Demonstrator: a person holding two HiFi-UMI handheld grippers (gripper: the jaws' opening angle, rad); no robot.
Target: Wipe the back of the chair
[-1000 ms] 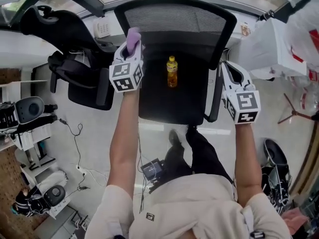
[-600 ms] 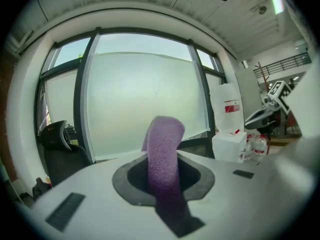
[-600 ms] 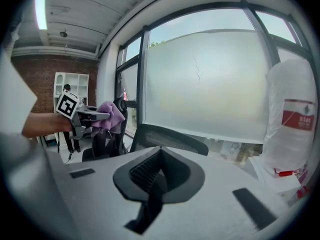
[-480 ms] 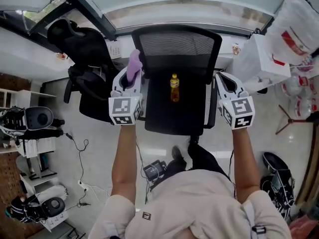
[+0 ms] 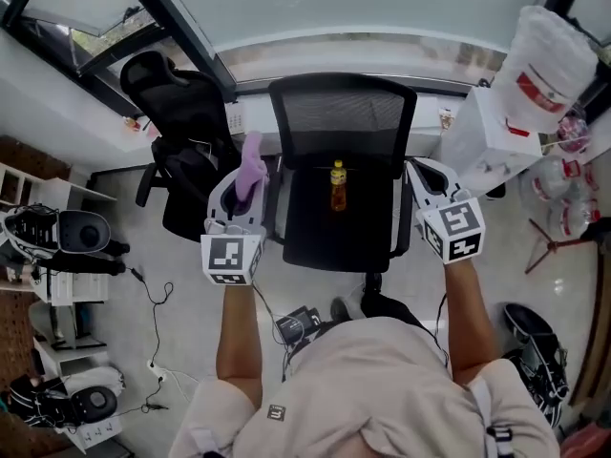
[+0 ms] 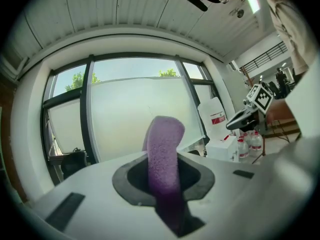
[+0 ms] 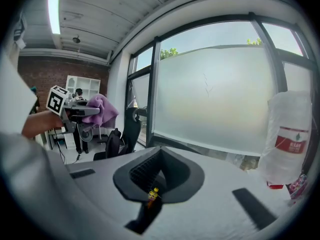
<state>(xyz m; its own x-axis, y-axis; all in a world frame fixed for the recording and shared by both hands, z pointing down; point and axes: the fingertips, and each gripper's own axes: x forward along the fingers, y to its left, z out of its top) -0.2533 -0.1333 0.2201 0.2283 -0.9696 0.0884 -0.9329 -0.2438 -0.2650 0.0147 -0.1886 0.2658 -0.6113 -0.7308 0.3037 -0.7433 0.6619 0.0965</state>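
Observation:
A black office chair stands ahead of me, with its mesh back towards the window and a small yellow bottle upright on the seat. My left gripper hovers beside the seat's left edge, shut on a purple cloth that sticks up from its jaws. My right gripper hangs by the right armrest, jaws together and empty. In the right gripper view, the mesh back and the bottle show between the jaws, and the cloth appears at left.
A second black chair stands close on the left. A white box and a large bagged water bottle are at the right. Cables and equipment lie on the floor at left. A frosted window wall runs behind.
The view has drawn back from the chair, which now looks smaller. Both grippers have come back towards me; the left one, still holding the cloth, has dropped from beside the backrest to beside the seat.

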